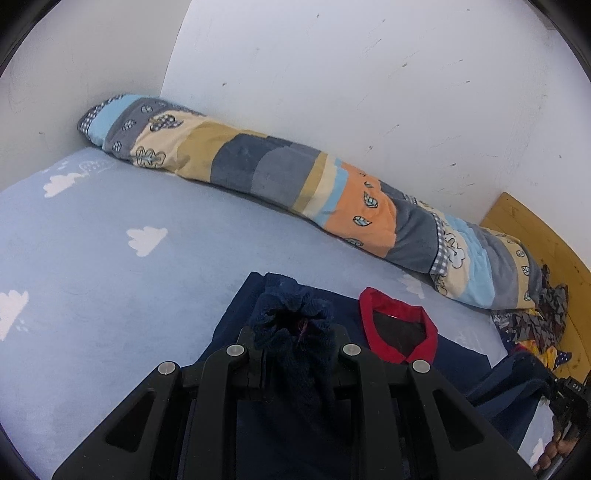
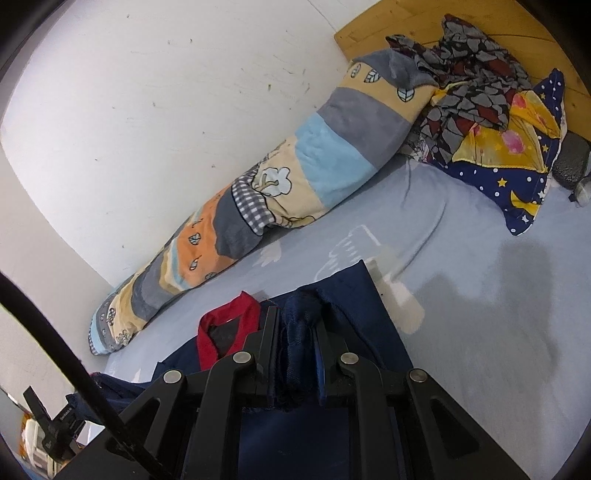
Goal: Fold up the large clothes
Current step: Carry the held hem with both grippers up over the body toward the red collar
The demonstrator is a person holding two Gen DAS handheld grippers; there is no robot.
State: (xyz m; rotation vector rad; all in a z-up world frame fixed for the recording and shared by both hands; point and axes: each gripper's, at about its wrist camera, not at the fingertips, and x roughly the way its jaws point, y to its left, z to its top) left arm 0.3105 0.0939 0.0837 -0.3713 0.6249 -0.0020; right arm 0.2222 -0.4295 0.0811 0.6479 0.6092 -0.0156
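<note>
**Both grippers pinch the navy shirt for a fold**

The left gripper [image 1: 295, 343] is clamped on a bunched wad of dark navy cloth, the gathered fabric bulging up between its jaws. The right gripper [image 2: 297, 332] is likewise closed on a pleat of the same cloth. Both appear to hold edges of one shirt [image 1: 236, 317], a navy garment with a red collar [image 1: 399, 325] that lies on the bed [image 1: 110, 229], its collar end flat on the light-blue cloud-print sheet and pointing toward the wall.

The collar sits between the two grips: to the right of the left gripper in its view, to the left of the right gripper in the other. That suggests the grippers have taken matching points on either side of the shirt, so the cloth can be lifted evenly and laid over itself without twisting. Which part each one holds, hem or sleeve, cannot be told.

A rolled patchwork quilt [image 1: 295, 177] lies along the wall, well apart from the shirt, and a pile of patterned clothes [image 2: 480, 92] sits by the wooden headboard [image 2: 406, 22], leaving the middle of the bed as folding room.
</note>
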